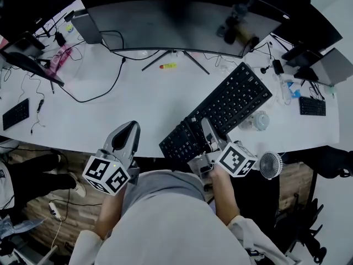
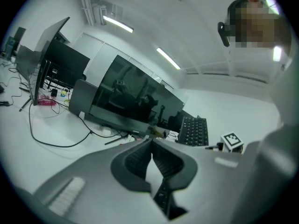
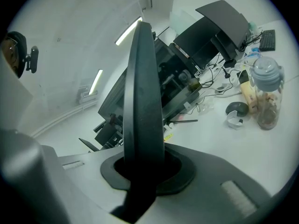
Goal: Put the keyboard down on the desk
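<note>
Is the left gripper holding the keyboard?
No, the left gripper is shut on nothing; the right gripper clamps the keyboard.

- Bright, even light comes from ceiling strip lights (image 2: 117, 24); shadows are faint and soft.
- The white desk (image 1: 138, 104) is close to washed out.
- Both gripper views bulge strongly, with dark rounded corners.
- The monitor (image 2: 131, 92) shows dim reflections.
- The near keyboard (image 3: 142, 106) edge is out of focus.

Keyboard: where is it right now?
Head view, right of centre: the black keyboard runs diagonally back from the front edge of the desk, its near end clamped in the right gripper, with a clear bottle just to its right.
</note>
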### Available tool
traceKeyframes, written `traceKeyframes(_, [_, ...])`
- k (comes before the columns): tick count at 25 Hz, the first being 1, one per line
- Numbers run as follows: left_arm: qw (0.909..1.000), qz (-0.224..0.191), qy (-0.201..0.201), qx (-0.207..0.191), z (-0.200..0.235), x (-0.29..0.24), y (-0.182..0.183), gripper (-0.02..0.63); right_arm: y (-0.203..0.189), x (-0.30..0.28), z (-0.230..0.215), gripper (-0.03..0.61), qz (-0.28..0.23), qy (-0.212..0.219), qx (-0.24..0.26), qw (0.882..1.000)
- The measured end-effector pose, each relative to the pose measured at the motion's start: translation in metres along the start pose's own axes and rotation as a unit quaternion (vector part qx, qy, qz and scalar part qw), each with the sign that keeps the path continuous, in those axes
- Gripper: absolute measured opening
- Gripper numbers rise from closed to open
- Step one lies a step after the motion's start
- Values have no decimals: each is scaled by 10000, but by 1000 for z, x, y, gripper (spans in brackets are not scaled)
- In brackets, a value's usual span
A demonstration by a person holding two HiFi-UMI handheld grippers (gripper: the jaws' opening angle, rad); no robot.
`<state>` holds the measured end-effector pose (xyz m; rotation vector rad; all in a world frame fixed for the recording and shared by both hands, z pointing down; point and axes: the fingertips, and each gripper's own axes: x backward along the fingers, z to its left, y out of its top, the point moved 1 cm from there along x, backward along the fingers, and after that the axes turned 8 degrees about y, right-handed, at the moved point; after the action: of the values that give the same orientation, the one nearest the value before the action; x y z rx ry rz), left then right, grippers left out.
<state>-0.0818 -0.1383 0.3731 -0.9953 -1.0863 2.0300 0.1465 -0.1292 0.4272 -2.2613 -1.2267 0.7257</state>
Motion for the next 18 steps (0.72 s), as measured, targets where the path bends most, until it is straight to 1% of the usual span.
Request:
traceKeyframes(5, [10000, 45, 34, 21, 2, 0, 2, 0, -1, -5, -5, 69, -23, -19, -180, 9998])
traceKeyframes(12, [10000, 56, 50, 57, 15, -2, 4, 0, -9, -19, -15, 67, -133, -116, -688, 9975])
traceKeyframes(18, [9998, 113, 108, 101, 23, -4, 6, 0, -12, -29, -23, 67, -164, -156, -962, 9951])
